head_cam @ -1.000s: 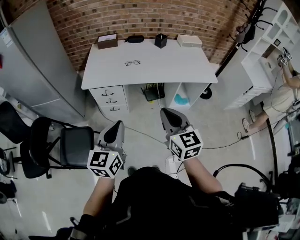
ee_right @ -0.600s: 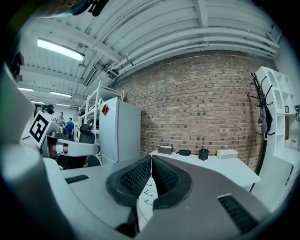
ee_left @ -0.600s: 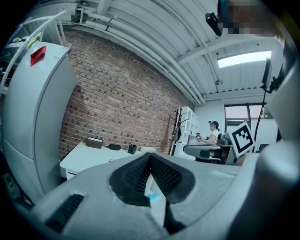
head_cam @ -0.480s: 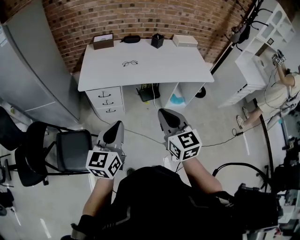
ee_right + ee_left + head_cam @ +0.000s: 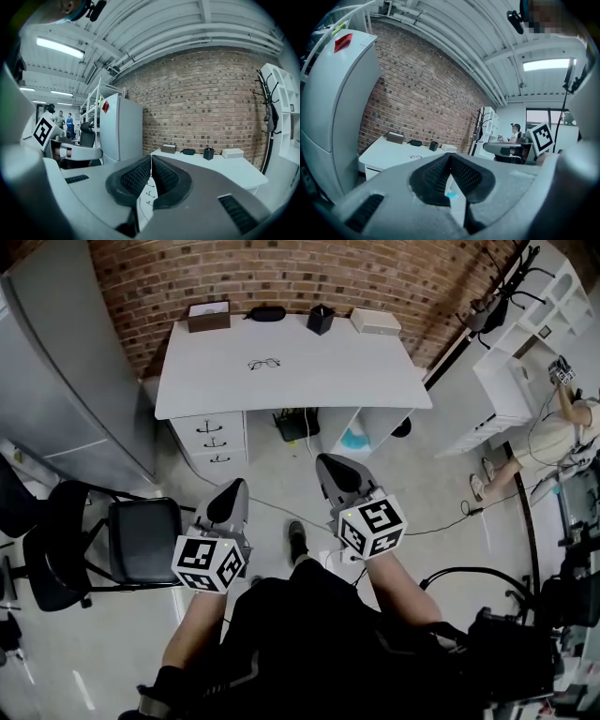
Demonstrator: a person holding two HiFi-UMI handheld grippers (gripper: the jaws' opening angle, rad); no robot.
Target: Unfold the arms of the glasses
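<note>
The glasses (image 5: 264, 364) are thin dark-framed and lie on the white desk (image 5: 356, 371) against the brick wall, left of its middle. Both grippers are far from them, held over the floor in front of the person. My left gripper (image 5: 232, 491) is shut with nothing in it; in the left gripper view the glasses (image 5: 415, 157) show small on the desk, just left of the shut left gripper (image 5: 450, 155). My right gripper (image 5: 330, 465) is also shut and empty. In the right gripper view the right gripper (image 5: 151, 157) covers the desk's (image 5: 225, 166) left part, hiding the glasses.
At the desk's back edge stand a brown box (image 5: 208, 315), a black case (image 5: 267, 314), a black cup (image 5: 321, 320) and a white box (image 5: 376, 322). Drawers (image 5: 216, 442) sit under the desk. A black chair (image 5: 141, 540) stands left, a grey cabinet (image 5: 56, 381) behind it, and a person (image 5: 562, 427) by the white shelves.
The person has stepped toward the desk: a shoe now shows on the floor between the grippers. Both grippers stay shut and have come forward with the body.
</note>
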